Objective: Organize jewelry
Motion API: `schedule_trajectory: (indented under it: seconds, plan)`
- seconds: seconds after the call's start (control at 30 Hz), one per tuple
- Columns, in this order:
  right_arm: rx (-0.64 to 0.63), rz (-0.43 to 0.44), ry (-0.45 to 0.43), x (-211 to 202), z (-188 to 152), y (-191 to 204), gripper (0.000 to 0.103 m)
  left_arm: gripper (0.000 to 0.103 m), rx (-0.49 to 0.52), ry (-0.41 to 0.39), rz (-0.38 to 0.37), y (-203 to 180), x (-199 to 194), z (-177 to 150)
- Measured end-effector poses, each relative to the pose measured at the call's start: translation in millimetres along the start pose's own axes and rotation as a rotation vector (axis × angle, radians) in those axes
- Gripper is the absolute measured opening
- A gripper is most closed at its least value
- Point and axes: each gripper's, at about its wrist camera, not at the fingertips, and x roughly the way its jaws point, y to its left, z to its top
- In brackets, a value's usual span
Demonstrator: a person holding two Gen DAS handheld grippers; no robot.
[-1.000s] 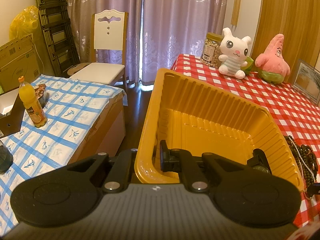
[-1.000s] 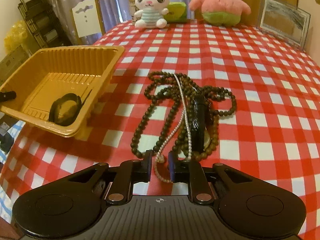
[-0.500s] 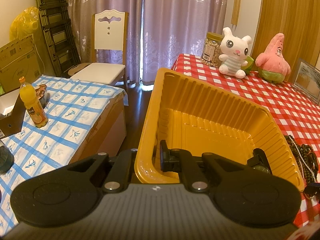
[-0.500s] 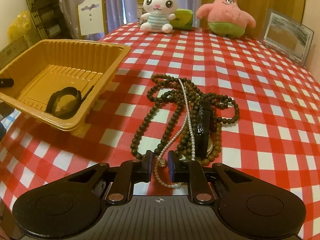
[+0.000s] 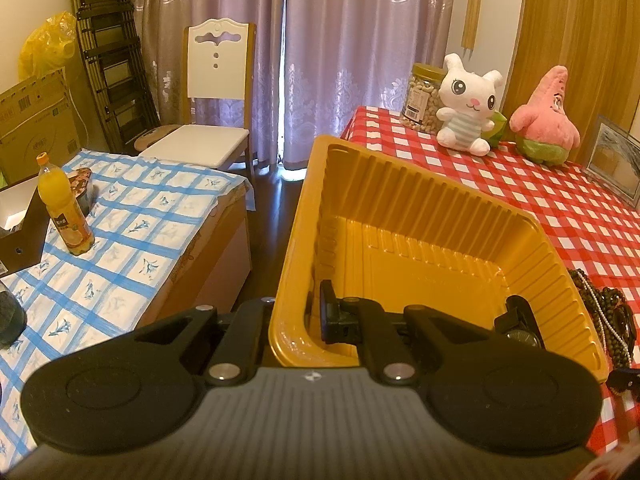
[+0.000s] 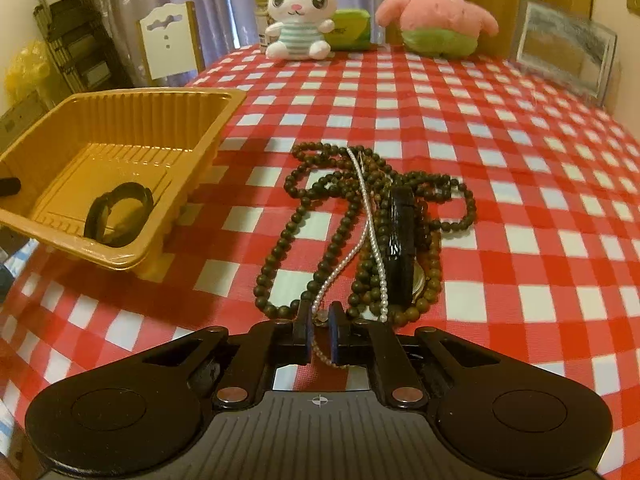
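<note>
Two grippers are in my charge. My left gripper point(image 5: 308, 316) has its jaws pressed together on the near wall of the yellow tray point(image 5: 420, 216), one finger inside and one outside, and the tray is tipped, its near side raised off the counter point(image 6: 480, 128). Seen from the right wrist, the tray point(image 6: 120, 120) sits at the counter's left edge and holds a black band point(image 6: 120, 216) on its floor. My right gripper point(image 6: 319, 332) points down at the heap of jewelry point(image 6: 380, 220) in the middle of the red-checked cloth; its jaws have just been closing, and they now pinch the near end of the pearl strand point(image 6: 372, 216), which runs away from the tips across the heap. Beneath and beside that strand lie dark bead necklaces point(image 6: 288, 220) in tangled loops and a black bracelet point(image 6: 400, 240) standing on edge, all touching one another. Heap and tray are apart, with bare cloth between. At the far edge stand a white rabbit toy point(image 6: 298, 20), a pink star toy point(image 6: 436, 8) and a framed picture point(image 6: 564, 48).
</note>
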Motion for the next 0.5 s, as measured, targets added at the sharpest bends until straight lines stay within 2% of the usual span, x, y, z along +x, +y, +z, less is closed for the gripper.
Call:
schedule_trajectory:
  seconds: [0.2, 0.5]
  plan:
    - [0.147, 0.033, -0.01, -1.1, 1.5, -15.9, 0.009, 0.008, 0.002, -0.001, -0.001, -0.1, 0.4, -0.2]
    - [0.193, 0.057, -0.055, -11.8, 3.5, -23.7, 0.005, 0.008, 0.001, 0.0, 0.0, 0.2, 0.6, -0.2]
